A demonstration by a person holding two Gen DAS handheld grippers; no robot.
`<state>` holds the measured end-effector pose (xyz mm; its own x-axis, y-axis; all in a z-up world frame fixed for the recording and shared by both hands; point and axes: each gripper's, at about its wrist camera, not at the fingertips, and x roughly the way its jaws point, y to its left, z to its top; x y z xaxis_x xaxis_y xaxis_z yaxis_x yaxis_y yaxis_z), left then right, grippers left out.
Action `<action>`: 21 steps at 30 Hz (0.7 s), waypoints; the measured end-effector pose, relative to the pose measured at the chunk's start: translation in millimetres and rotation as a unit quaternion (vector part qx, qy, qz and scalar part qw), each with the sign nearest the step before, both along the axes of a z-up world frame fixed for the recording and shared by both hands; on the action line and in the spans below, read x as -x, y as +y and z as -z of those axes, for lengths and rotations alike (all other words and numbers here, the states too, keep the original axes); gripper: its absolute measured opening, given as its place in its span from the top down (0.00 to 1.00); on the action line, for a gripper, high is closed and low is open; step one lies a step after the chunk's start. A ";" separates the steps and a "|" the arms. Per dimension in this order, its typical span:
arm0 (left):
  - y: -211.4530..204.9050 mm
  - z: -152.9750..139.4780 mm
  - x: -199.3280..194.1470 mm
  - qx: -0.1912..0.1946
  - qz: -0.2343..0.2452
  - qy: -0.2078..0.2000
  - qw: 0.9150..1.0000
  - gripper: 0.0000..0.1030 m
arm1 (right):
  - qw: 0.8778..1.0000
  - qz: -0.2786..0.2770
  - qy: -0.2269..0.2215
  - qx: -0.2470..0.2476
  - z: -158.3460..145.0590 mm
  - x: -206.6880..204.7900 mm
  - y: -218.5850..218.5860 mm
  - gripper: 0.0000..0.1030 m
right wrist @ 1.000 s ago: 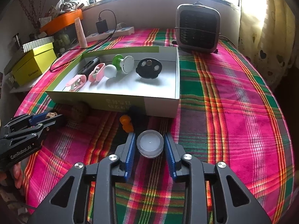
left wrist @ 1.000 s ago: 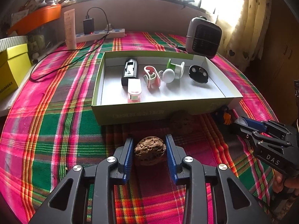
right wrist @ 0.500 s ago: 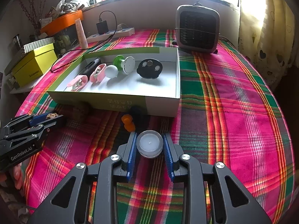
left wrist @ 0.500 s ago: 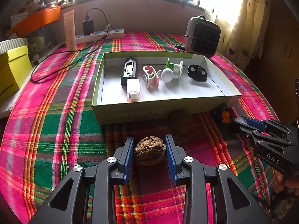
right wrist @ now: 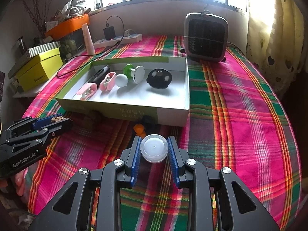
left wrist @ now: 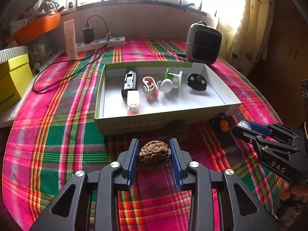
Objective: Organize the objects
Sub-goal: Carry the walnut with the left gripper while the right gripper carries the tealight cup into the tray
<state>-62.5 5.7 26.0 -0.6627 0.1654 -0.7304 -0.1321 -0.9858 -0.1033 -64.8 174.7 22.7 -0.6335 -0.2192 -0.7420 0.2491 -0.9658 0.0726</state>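
Box [left wrist: 163, 122] with perhaps six trinkets

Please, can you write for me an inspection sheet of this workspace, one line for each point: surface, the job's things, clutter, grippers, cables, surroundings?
Surface: table under a plaid cloth, pink, green and orange.
Job's things: open box holding a black device, two pink clips, a white ball, a green and white spool and a black disc; a second walnut and an orange toy lie against the box front.
Clutter: small heater, yellow box, pale tube.
Grippers: left gripper shut on a walnut; right gripper shut on a white cap.
Cables: power strip with a black charger; its cord crosses the cloth.
Surroundings: bright window, curtain at right.
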 end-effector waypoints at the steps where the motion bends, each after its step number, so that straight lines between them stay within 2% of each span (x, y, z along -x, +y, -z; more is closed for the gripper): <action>1: 0.3 -1.4 0.1 0.000 0.001 0.001 1.000 0.70 | 1.000 -0.001 0.002 0.001 -1.7 -0.2 -0.5 0.72; 21: 4.7 -23.1 20.3 -0.004 0.007 0.025 1.000 0.70 | 0.999 -0.013 0.031 0.012 -26.0 20.8 -5.8 0.72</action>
